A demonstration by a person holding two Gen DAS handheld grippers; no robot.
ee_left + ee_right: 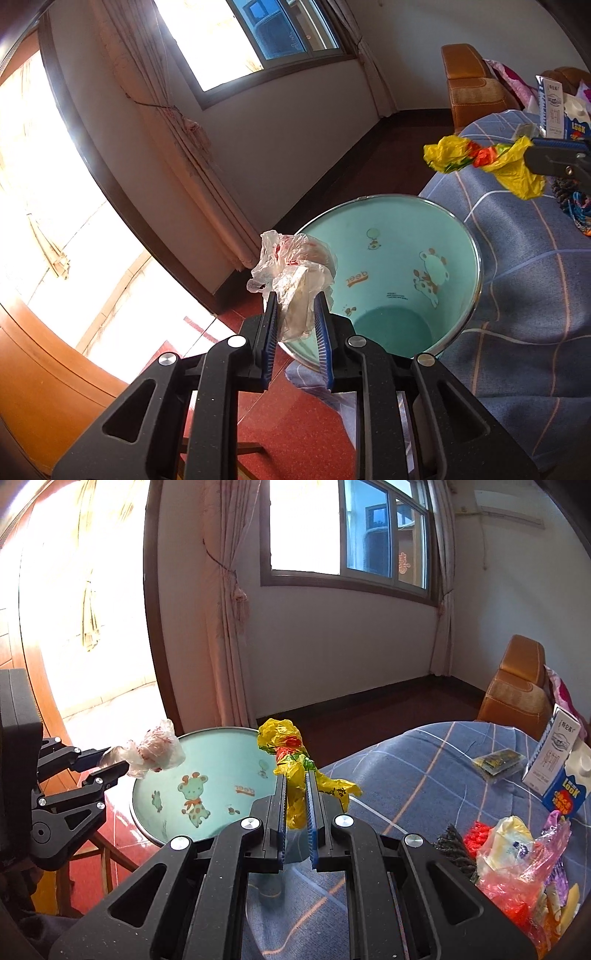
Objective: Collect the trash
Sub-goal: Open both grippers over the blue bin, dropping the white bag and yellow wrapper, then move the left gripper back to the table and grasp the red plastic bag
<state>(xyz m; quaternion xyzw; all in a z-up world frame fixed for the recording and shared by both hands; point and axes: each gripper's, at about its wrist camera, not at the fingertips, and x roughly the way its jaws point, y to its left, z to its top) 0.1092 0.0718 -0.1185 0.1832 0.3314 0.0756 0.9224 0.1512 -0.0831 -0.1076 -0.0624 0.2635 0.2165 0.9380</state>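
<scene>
Crinkled clear plastic with red print, a scrunched bag, sits clamped between the blue pads of the left gripper, held over the near rim of the teal bin. Yellow wrapper with red and green print is pinched in the closed jaws of the right gripper, held above the gap between the bin and the bed edge.

Surface: bed covered by a blue checked sheet with pale and orange lines. The bin stands on the red floor just beside the bed. Room: white walls, dark skirting, a window with pink curtains tied back, a bright doorway with a wooden frame to the left, an orange-brown armchair past the bed.

Writing: bin wall shows a cartoon giraffe and the word "deer", seen reversed. A blue and white carton on the bed reads "LOOK"; its other characters are too small to read.

Other items: a small dark packet lies near the carton. A heap of bags and wrappers, pink, white and red, lies on the sheet to the right of the right gripper.
</scene>
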